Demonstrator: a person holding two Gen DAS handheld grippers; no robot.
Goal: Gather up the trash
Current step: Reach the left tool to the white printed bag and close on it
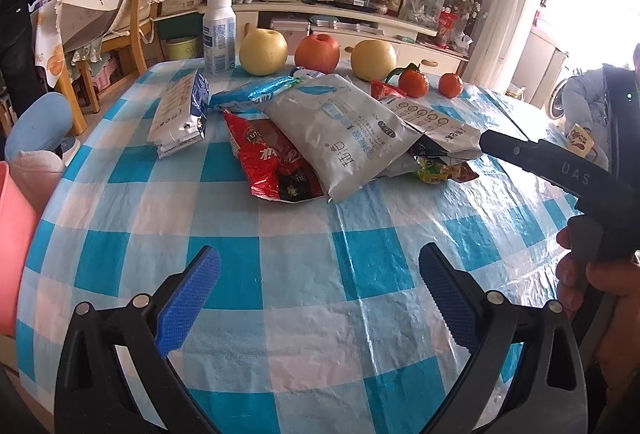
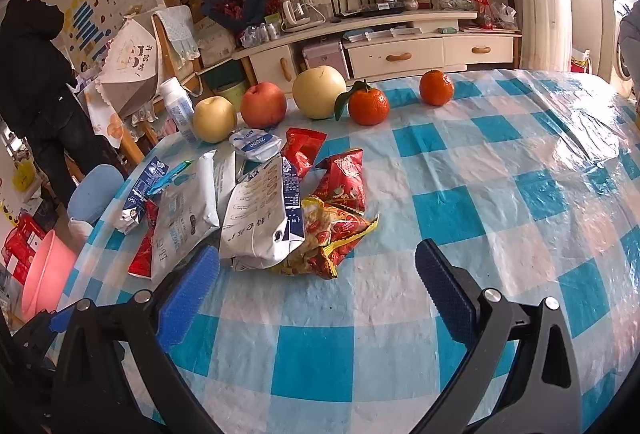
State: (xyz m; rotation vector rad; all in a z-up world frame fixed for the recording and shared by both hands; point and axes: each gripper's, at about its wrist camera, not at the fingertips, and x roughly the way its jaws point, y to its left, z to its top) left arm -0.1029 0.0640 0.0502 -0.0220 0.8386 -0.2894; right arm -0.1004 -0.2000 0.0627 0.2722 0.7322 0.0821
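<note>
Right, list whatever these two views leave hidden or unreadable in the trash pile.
- Red wrapper: left wrist view, its upper part lies under the grey pouch.
- Yellow-red wrapper: right wrist view, partly under the crushed carton.
- Pink basin: cut by the frame edge, contents unseen.

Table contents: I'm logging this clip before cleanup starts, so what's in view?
Tablecloth: one, blue-white check, covering table.
Wrapper pile: several, silver, red, yellow; table's left-centre.
Flattened carton: one, white-blue, left of pile.
Bottle: one, white, far edge.
Pears: two, yellow, far row.
Apple: one, red, between pears.
Tangerines: two, orange, row's right.
Basin: one, pink, beside table.
Left gripper: open, empty.
Right gripper: open, empty.
</note>
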